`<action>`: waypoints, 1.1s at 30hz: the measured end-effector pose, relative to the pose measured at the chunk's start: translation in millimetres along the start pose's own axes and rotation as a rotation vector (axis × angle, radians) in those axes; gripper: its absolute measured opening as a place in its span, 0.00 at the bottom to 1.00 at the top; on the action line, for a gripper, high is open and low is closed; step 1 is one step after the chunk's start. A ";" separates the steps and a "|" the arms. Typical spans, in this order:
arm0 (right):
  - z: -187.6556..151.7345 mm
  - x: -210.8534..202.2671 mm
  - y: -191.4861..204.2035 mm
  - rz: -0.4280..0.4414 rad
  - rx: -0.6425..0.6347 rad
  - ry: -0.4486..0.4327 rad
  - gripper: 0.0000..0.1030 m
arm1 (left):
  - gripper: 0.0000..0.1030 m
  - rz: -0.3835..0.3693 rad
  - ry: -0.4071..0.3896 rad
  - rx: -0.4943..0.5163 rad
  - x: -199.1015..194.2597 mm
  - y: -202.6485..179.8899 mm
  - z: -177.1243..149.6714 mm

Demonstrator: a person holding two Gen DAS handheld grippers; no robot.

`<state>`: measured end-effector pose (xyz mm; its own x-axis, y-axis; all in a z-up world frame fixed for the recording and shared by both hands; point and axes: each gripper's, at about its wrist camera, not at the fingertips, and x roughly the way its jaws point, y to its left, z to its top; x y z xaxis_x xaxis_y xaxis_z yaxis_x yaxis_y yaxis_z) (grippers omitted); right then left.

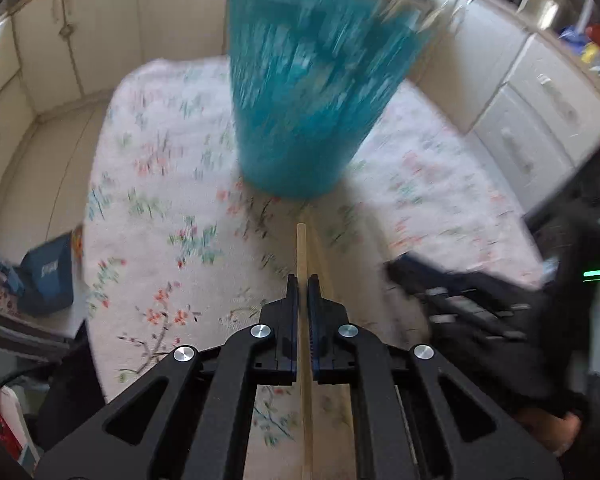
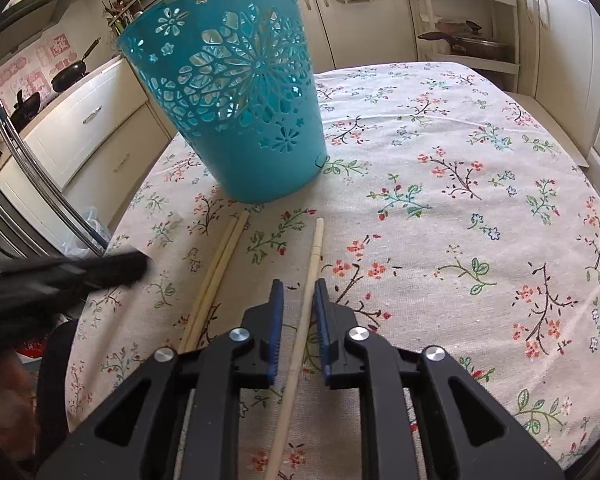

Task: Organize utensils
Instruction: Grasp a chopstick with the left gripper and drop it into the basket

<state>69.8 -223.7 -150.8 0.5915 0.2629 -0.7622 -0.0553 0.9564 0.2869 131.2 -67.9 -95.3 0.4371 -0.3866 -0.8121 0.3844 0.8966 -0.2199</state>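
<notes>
Left gripper is clamping one pale wooden chopstick; right gripper is straddling another, unclenched (perforated turquoise plastic basket awaiting both).

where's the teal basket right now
The teal basket stands upright on the floral tablecloth, upper left in the right wrist view, just beyond the tips of the chopsticks lying there.

Cream cabinets and an open shelf rack stand behind the floral-clothed table, with a drawer counter to its left.
</notes>
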 end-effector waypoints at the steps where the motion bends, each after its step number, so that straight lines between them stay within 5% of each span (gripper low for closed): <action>1: 0.0 0.0 0.5 0.003 0.002 0.000 0.20 | 0.04 -0.033 -0.028 -0.004 -13.1 -0.6 3.4; 8: 0.2 0.6 4.4 0.006 -0.007 -0.005 0.26 | 0.04 -0.100 -0.411 0.003 -120.3 -18.0 77.5; 15: -0.1 0.6 2.3 0.018 0.000 -0.006 0.27 | 0.04 0.029 -0.705 -0.012 -128.1 -37.0 150.7; 23: -0.2 1.1 4.7 0.014 -0.022 -0.015 0.28 | 0.05 0.168 -0.745 -0.092 -61.6 -27.0 189.8; 33: -1.8 0.9 8.6 0.015 -0.033 -0.021 0.33 | 0.05 0.212 -0.625 -0.051 -23.5 -11.7 160.0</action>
<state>68.4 -215.0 -150.0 0.6068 0.2750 -0.7458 -0.0903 0.9560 0.2790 246.5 -103.9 12.9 0.8945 -0.2397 -0.3773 0.2060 0.9702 -0.1279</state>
